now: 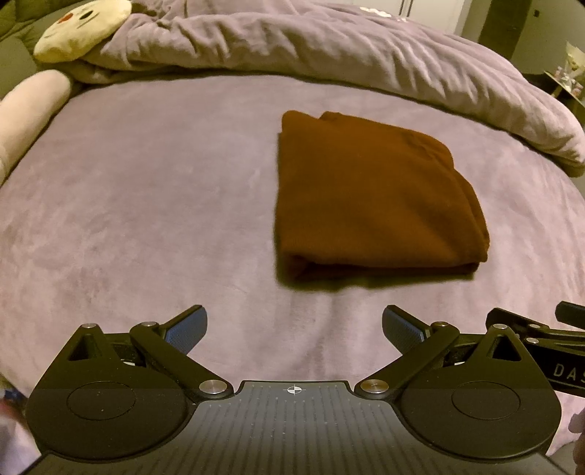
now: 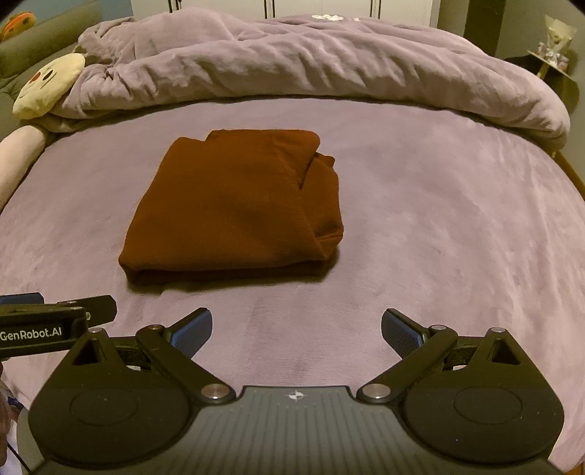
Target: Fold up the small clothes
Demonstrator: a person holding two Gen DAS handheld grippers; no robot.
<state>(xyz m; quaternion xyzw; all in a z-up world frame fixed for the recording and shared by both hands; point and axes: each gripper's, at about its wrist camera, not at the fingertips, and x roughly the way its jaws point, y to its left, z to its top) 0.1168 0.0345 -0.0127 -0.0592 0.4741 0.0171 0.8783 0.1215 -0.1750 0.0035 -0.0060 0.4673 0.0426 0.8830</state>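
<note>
Left gripper (image 1: 294,329) held its jaws wide, nothing between the blue pads (image 1: 186,330). Right gripper (image 2: 296,330) likewise spread wide and empty. Brown garment (image 1: 369,197) lay folded in a thick rectangle on the mauve bed cover (image 1: 146,204) — ahead of both sets of jaws, clear of the fingertips, off to the right of the left pair and to the left of the right pair (image 2: 234,208). Beyond it, a rumpled duvet (image 2: 310,65) and a cream plush toy (image 1: 80,29) at far left.
</note>
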